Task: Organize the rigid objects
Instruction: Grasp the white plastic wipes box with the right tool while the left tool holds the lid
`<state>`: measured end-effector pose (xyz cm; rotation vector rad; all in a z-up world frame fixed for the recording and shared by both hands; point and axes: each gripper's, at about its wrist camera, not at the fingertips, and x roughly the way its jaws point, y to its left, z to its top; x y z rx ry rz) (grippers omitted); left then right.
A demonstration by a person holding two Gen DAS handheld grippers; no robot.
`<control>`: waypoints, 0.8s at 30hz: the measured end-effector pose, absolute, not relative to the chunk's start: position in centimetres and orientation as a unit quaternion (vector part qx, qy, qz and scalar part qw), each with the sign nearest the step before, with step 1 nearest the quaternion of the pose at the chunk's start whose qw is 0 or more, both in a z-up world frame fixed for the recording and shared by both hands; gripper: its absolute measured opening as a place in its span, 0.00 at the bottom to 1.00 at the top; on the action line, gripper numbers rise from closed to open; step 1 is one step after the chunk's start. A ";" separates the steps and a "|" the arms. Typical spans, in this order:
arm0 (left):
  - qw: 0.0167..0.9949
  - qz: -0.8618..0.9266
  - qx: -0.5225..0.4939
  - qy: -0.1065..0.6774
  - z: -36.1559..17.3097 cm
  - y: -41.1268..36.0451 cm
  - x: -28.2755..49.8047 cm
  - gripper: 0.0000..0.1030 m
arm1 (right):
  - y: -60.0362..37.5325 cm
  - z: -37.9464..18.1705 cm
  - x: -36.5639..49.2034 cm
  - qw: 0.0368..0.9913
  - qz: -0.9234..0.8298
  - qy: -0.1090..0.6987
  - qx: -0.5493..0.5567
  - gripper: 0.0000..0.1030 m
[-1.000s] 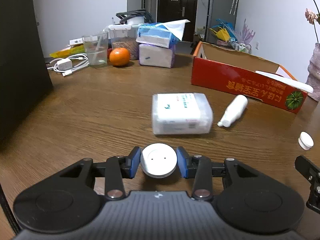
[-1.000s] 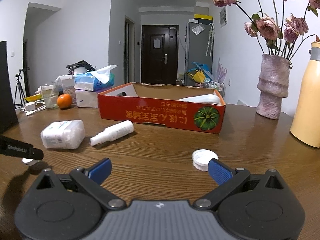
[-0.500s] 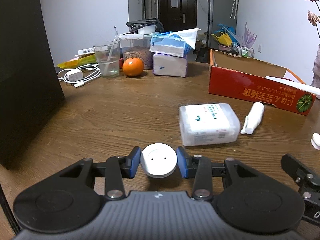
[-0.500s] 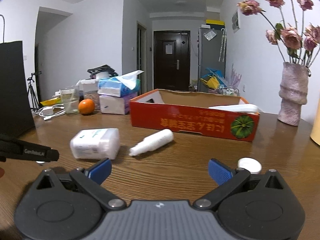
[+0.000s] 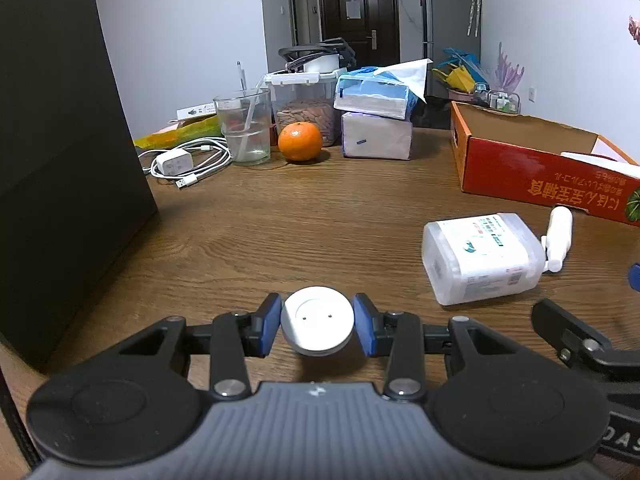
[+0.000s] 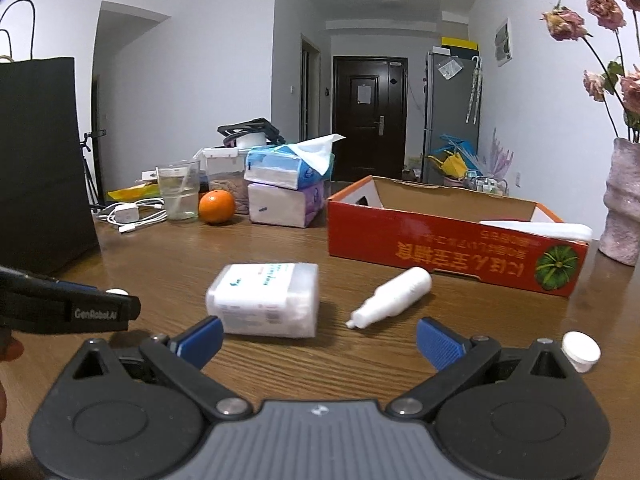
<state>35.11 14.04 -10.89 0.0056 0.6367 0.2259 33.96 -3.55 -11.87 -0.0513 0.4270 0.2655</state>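
Note:
My left gripper (image 5: 317, 327) is shut on a round white disc (image 5: 317, 322), held just above the wooden table (image 5: 300, 220). My right gripper (image 6: 318, 342) is open and empty, low over the table. Ahead of it lie a clear plastic box of white swabs (image 6: 266, 300) and a small white bottle (image 6: 394, 297) on its side. The box (image 5: 482, 256) and bottle (image 5: 558, 238) also show at the right in the left wrist view. A white screw cap (image 6: 581, 351) lies by my right gripper's right finger. The open red cardboard box (image 6: 452, 242) stands behind them.
A black paper bag (image 5: 60, 168) stands at the left. At the back are a glass (image 5: 244, 128), an orange (image 5: 300, 141), stacked tissue packs (image 5: 378, 116), a charger with cable (image 5: 180, 164) and a nut container (image 5: 306, 110). A pink vase (image 6: 624, 208) stands at the right.
Both grippers have swung left and pulled back: the swab box and bottle shifted right in the left view, and the cap slid to the right edge in the right view. The disc stays gripped.

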 end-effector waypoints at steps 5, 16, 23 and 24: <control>0.943 0.109 0.009 0.314 -11.0 14.9 35.4 0.39 | -1.8 -11.9 35.0 0.967 0.132 0.216 -0.027 1.00; 0.943 0.115 0.015 0.311 -11.0 16.6 36.5 0.39 | 1.4 -12.3 37.6 0.963 0.129 0.236 -0.030 1.00; 0.942 0.121 0.018 0.312 -11.1 18.2 37.2 0.39 | 3.1 -12.5 38.9 0.961 0.122 0.247 -0.036 1.00; 0.942 0.122 0.019 0.312 -11.1 18.4 37.4 0.39 | 3.3 -12.5 39.1 0.961 0.120 0.248 -0.037 1.00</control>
